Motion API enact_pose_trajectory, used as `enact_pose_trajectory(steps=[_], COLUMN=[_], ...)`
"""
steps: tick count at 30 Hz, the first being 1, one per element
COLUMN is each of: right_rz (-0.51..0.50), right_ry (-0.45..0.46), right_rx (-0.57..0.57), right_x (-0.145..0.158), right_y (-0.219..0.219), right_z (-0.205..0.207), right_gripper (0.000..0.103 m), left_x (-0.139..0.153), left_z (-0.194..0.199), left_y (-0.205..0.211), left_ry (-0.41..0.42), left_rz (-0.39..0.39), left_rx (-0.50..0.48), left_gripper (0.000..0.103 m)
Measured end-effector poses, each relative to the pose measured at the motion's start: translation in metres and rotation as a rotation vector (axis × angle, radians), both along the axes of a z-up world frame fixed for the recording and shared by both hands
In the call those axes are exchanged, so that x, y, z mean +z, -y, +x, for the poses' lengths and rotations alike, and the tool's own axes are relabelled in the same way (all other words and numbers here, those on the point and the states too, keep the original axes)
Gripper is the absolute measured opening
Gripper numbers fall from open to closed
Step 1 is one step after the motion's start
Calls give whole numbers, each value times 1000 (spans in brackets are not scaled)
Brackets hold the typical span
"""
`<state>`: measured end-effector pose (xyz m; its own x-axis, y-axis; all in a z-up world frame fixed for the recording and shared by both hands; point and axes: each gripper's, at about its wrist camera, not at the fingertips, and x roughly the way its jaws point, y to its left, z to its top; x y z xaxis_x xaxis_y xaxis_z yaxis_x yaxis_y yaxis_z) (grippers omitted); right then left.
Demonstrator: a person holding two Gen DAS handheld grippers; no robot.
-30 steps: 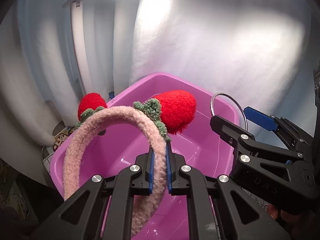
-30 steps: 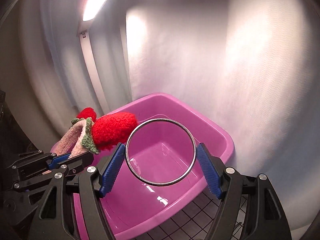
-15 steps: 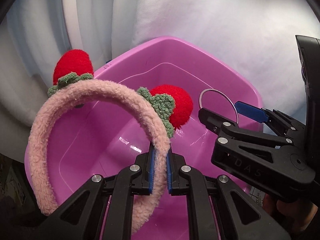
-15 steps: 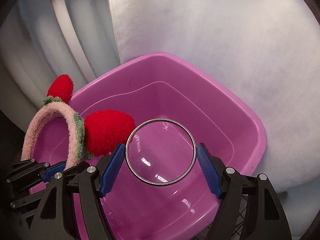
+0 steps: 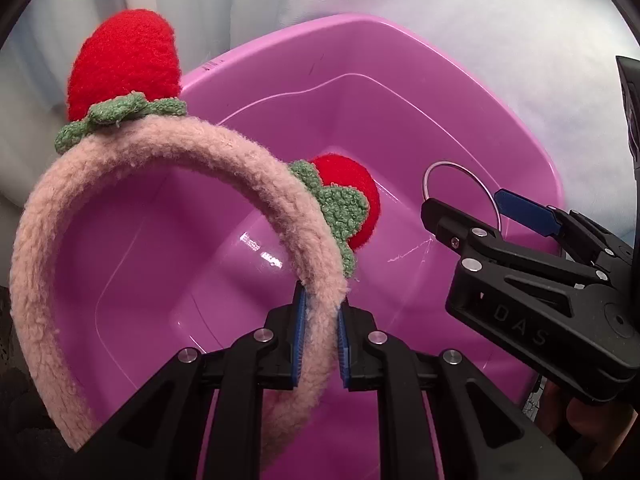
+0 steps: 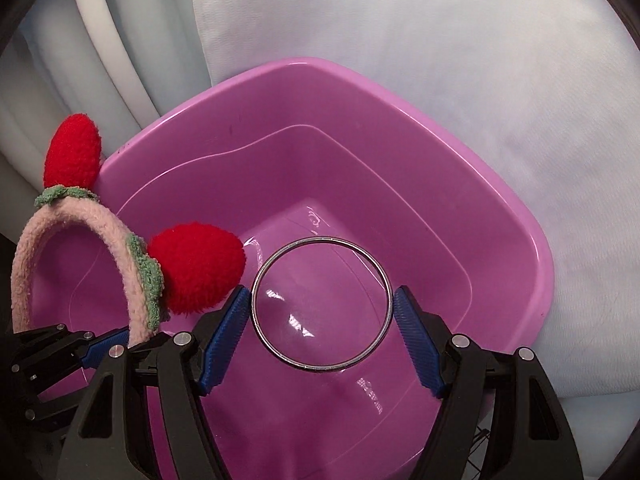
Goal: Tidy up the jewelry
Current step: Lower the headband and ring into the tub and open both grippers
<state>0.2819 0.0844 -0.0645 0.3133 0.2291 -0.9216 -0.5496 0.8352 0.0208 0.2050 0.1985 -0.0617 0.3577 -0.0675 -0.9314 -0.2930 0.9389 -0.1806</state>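
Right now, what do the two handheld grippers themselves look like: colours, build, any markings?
Both look alike. The left gripper has black angular plastic fingers with triangular cut-outs, round silver screw heads and blue ribbed pads. The right gripper is built the same; seen from the left wrist camera, its black side bears raised letters reading DAS. No cables or sleeves are visible; a bit of skin shows beneath it.

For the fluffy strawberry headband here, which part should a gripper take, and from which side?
Take the pink headband on the plain stretch of band just below a strawberry, coming from the open end so the fingers close across its narrow thickness. The left gripper holds it this way above the purple tub. The strawberries are bulky and soft, so probably poorer holds.
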Motion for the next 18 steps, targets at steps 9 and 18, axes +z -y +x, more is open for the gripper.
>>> enact_pose_trajectory(steps=[9, 18], right_rz=[-28, -58], right_ry=[-57, -65], right_rx=[43, 35], right_x=[-13, -16], right_y=[-18, -16], right_z=[8, 12], right_gripper=[71, 72], left_x=[-4, -10], left_z=[-1, 5], left_y=[-3, -6], left_ry=[-4, -28], left_rz=[-4, -20], left_rx=[10, 26], left_gripper=[14, 20])
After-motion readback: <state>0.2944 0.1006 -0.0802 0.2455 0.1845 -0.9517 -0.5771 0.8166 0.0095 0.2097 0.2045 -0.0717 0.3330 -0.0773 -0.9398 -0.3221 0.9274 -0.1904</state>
